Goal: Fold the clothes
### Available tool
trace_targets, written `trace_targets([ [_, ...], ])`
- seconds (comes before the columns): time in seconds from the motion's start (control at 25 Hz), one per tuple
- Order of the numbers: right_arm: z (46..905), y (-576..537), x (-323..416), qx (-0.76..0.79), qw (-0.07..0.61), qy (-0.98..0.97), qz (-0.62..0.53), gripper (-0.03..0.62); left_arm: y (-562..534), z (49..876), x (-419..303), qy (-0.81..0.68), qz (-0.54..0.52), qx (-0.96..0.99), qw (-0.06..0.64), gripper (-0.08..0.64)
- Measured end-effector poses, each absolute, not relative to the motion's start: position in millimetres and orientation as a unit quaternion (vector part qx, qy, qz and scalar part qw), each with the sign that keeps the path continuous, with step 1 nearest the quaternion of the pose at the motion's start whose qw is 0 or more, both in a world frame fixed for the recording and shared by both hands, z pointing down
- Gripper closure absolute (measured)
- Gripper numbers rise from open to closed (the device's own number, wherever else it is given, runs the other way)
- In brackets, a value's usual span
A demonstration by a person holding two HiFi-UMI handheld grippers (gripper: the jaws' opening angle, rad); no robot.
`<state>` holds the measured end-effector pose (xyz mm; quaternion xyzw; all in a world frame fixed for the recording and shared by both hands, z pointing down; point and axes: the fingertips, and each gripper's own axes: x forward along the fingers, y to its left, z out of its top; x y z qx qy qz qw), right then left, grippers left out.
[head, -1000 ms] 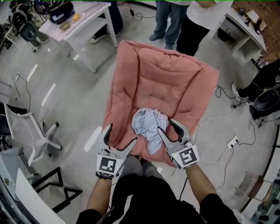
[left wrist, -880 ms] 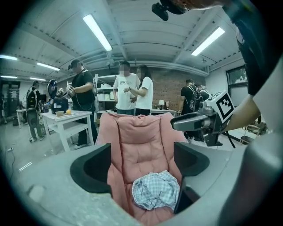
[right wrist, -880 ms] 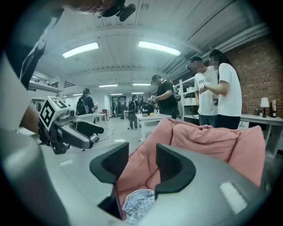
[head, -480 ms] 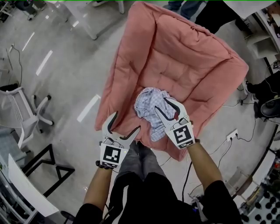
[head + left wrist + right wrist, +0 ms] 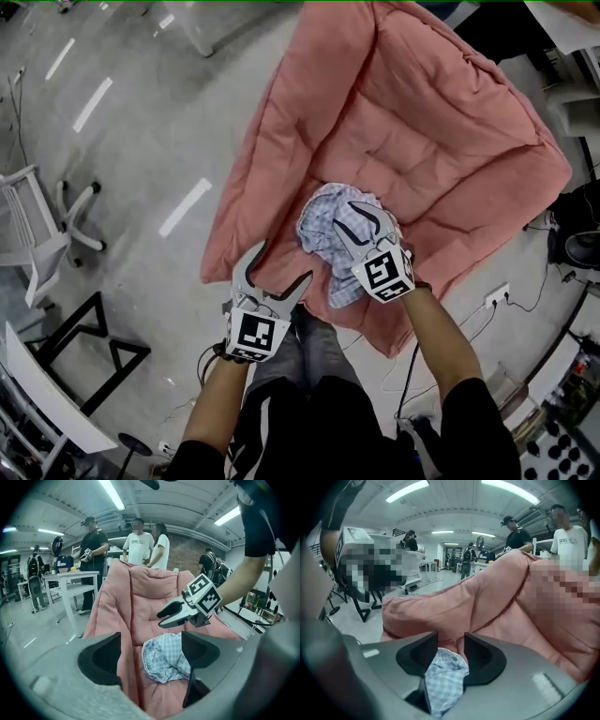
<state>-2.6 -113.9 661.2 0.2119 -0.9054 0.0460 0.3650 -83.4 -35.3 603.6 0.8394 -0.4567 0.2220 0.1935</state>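
Observation:
A crumpled blue-and-white checked garment [image 5: 319, 220] lies on the front part of a big pink quilted cushion [image 5: 403, 131]. My right gripper [image 5: 344, 216] is down over the garment with its jaws closing. In the right gripper view the cloth [image 5: 445, 681] sits between the jaws of the right gripper [image 5: 451, 639], with a gap still showing at the tips. My left gripper [image 5: 284, 262] hovers at the cushion's front left edge, jaws wide but closing, nothing between them. In the left gripper view the garment [image 5: 164, 658] lies just ahead of the left gripper [image 5: 151, 639], and the right gripper [image 5: 161, 619] hangs above it.
A white office chair [image 5: 37, 225] and a black metal frame [image 5: 84, 347] stand on the grey floor at the left. Cables and a power strip [image 5: 497, 298] lie at the right. Several people stand by a white table [image 5: 70, 578] behind the cushion [image 5: 145, 597].
My right gripper has moved forward onto the garment and its jaws have narrowed. My left gripper has come up to the cushion's front edge, jaws slightly narrower. The camera has tilted further down.

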Motion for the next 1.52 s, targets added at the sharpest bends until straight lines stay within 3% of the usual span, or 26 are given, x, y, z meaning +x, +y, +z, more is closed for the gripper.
trace_targets([
  [0.6, 790.3, -135.4, -19.4, 0.052, 0.51, -0.856, -0.064, 0.423, -26.5, 682.9, -84.6, -0.448, 0.236, 0.819, 0.27, 0.187],
  [1.04, 841.9, -133.8, -1.3, -0.001, 0.571, -0.815, -0.098, 0.428, -28.6, 707.9, -80.4, -0.451, 0.24, 0.809, 0.291, 0.189],
  [1.36, 849.3, -134.8, 2.1, 0.022, 0.582, -0.806, -0.108, 0.531, -20.2, 720.6, -70.5, -0.44, 0.249, 0.807, 0.304, 0.189],
  [1.52, 828.2, -135.5, 5.2, 0.05, 0.57, -0.816, -0.083, 0.543, -18.6, 725.2, -63.4, -0.43, 0.253, 0.811, 0.306, 0.19],
])
